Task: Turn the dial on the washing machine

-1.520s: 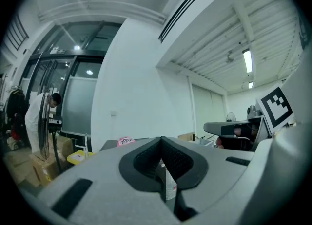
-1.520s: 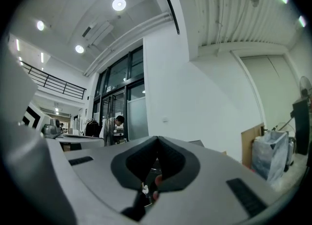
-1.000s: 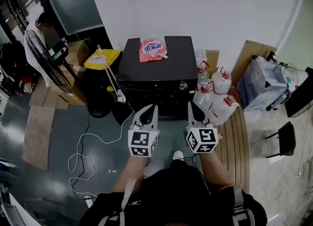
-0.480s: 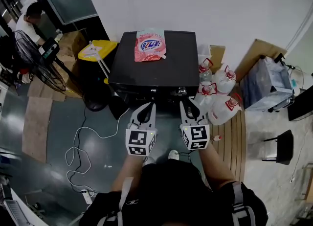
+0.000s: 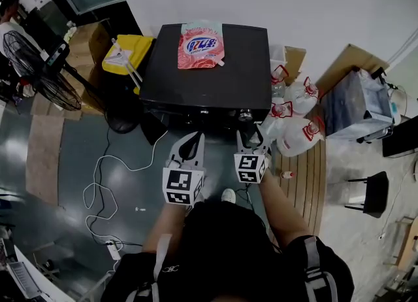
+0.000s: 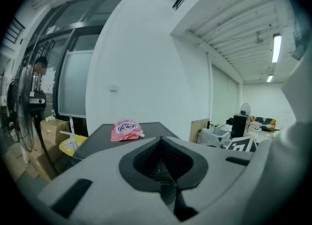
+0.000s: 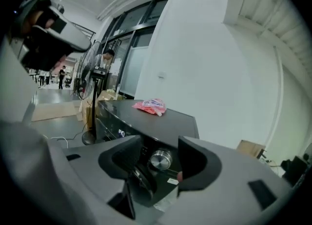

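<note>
Two grippers: right gripper (image 5: 251, 140) nearer dial (image 7: 160, 159); left gripper (image 5: 190, 147) aside.
dial: washing machine (image 5: 215, 65) front, top right; dead ahead, framed between right fingers, untouched.
right fingers: opening, empty.
left fingers: closed, empty.

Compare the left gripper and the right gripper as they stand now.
The left gripper has its jaws together with nothing between them. The right gripper has its jaws opening, with the silver dial framed between them and untouched. In the head view, the right gripper is farther forward, close to the front panel of the washing machine, while the left gripper is farther back. Both point toward the washing machine.
</note>
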